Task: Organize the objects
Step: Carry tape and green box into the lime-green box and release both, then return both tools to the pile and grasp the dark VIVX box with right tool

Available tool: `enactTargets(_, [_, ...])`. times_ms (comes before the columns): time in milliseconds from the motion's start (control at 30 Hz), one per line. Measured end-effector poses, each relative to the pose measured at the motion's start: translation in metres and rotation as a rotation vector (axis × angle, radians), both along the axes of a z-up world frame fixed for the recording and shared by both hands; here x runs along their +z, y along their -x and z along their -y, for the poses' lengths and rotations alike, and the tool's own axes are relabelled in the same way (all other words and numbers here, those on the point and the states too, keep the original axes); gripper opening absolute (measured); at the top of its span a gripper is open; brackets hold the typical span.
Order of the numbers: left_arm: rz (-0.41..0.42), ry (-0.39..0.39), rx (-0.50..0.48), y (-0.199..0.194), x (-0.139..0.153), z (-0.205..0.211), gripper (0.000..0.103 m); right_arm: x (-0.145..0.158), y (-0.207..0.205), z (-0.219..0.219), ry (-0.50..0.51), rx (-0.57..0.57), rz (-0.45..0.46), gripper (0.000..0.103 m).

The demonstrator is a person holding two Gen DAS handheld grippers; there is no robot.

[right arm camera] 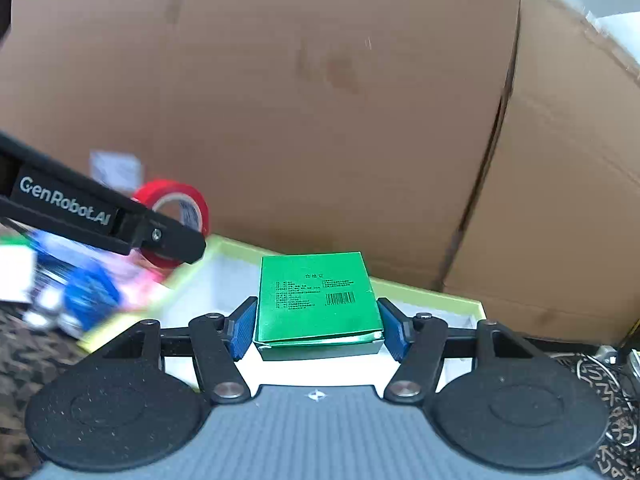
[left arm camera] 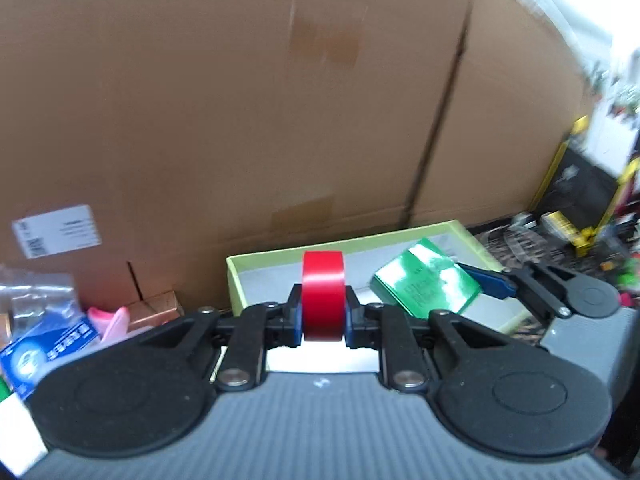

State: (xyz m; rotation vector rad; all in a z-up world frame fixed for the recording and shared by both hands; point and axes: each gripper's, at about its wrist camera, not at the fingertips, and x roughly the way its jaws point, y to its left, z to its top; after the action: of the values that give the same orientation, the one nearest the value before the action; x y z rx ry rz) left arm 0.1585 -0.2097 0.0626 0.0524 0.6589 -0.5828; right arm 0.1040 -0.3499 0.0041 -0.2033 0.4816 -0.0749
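Cardboard [left arm camera: 240,100] backs both grippers (left [left arm camera: 322,316] clamps red tape [left arm camera: 322,292], right [right arm camera: 316,324] green box [right arm camera: 316,300]).

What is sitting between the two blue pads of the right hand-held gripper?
A green box, shown in the right wrist view. It fills the gap between the pads of the right hand-held gripper, above the light green tray.

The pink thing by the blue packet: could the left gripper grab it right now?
Probably not: the left gripper is already shut on a red tape roll, so it would have to release that first. The pink thing lies off to its left.
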Motion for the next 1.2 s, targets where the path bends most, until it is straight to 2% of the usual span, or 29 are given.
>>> enactTargets(133, [-0.075,-0.033,0.037,-0.031,-0.031,0.022,0.018,-0.028,-0.029,0.013,-0.089,-0.008,-0.092,0.066])
enactTargets(233, [-0.061,-0.068,0.047,-0.038,-0.044,0.029,0.018,-0.038,-0.038,0.018,-0.127,-0.015,-0.110,0.067])
enactTargets(267, [-0.051,-0.072,0.053,-0.039,-0.047,0.030,0.021,-0.039,-0.040,0.019,-0.133,-0.015,-0.111,0.067])
enactTargets(300, [-0.042,-0.072,0.054,-0.040,-0.050,0.029,0.037,-0.041,-0.042,0.020,-0.139,-0.014,-0.112,0.068])
enactTargets(333, [-0.031,-0.060,0.047,-0.041,-0.050,0.028,0.041,-0.042,-0.043,0.021,-0.144,-0.006,-0.110,0.074])
enactTargets(367, [-0.016,-0.046,0.048,-0.039,-0.049,0.027,0.058,-0.042,-0.044,0.021,-0.144,-0.001,-0.111,0.079])
enactTargets(400, [0.002,-0.026,0.044,-0.035,-0.047,0.025,0.072,-0.041,-0.043,0.021,-0.141,-0.006,-0.102,0.086])
enactTargets(433, [0.021,-0.013,0.044,-0.030,-0.046,0.023,0.077,-0.041,-0.042,0.021,-0.132,-0.008,-0.096,0.087])
enactTargets(500, [0.069,-0.013,0.062,-0.019,-0.041,0.021,0.097,-0.038,-0.038,0.020,-0.112,-0.015,-0.089,0.087])
enactTargets(533, [0.099,-0.012,0.072,-0.012,-0.037,0.020,0.101,-0.035,-0.034,0.020,-0.104,-0.019,-0.077,0.087])
enactTargets(600, [0.158,0.003,0.066,0.002,-0.030,0.014,0.103,-0.028,-0.022,0.019,-0.096,-0.040,-0.039,0.088])
enactTargets(700, [0.184,0.028,0.046,0.021,-0.020,0.002,0.103,-0.016,-0.003,0.019,-0.099,-0.063,0.029,0.091])
enactTargets(933, [0.162,0.050,0.089,0.061,-0.016,-0.047,0.103,0.004,0.053,0.012,-0.146,-0.048,0.168,0.098])
enactTargets(1200, [0.111,0.068,0.216,0.102,-0.035,-0.128,0.103,-0.011,0.095,-0.035,-0.183,0.081,0.199,0.100])
